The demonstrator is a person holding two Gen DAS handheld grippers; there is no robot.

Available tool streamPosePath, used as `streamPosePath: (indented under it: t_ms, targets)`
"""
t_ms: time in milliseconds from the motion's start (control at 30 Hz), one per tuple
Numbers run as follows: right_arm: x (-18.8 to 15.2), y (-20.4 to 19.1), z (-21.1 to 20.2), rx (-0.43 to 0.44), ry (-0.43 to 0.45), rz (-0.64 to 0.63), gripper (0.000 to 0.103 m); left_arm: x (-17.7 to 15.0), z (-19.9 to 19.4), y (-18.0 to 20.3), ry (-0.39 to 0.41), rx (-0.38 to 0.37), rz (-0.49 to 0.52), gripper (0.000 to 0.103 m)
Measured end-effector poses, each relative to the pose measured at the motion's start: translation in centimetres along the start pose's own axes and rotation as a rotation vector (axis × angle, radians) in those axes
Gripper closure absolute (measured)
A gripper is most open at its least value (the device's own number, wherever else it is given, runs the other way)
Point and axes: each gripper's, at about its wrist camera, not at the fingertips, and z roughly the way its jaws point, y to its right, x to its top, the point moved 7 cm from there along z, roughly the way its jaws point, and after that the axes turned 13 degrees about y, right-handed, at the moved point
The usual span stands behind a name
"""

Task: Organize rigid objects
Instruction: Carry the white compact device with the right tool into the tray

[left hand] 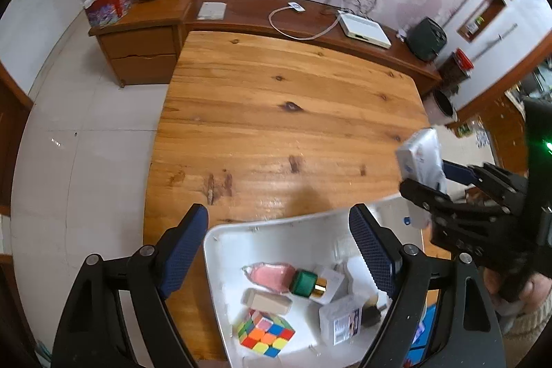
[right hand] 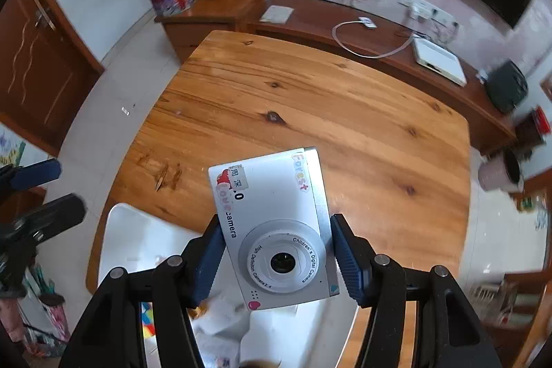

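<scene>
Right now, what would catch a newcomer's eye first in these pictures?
The white children's camera, clamped in the right gripper above the wooden table. Next, the bright puzzle cube in the white tray at the table's near edge, beneath the open left gripper.

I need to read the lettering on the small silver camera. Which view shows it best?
The right wrist view: the silver camera fills the centre, front face and lens toward the lens, clamped in the right gripper. The left wrist view shows it only edge-on and blurred at the far right.
</scene>
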Motion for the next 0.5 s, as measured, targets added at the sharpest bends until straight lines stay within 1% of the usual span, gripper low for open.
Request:
streamPosePath:
  t_ms: [100,233,333,400,500]
  targets:
    - [-2.3,-0.1,-1.6,-0.013,-0.003,0.046,0.042,-1.1,-0.4,0.7,-0.013,-0.013,0.032,0.017]
    - [-6.5,-0.2,-2.8,-0.018,-0.047,0.114,0.042,-3.1,-0.4,2.0,-0.052,-0.027,0.093,0.017]
    - [-10.0,-0.6,-2.1,-0.028,-0.104,0.139,0.042,-4.9,0.0,3.0,-0.088,-0.032,0.152,0.017]
    - [-12.7,-0.8,-1.1,-0.042,-0.162,0.161,0.042,-6.2,0.3,3.6,-0.111,-0.030,0.196,0.017]
    - [-15.1,-1.1,0.1,-0.053,-0.211,0.191,0.042,-8.1,0.6,4.1,-0.138,-0.021,0.247,0.017]
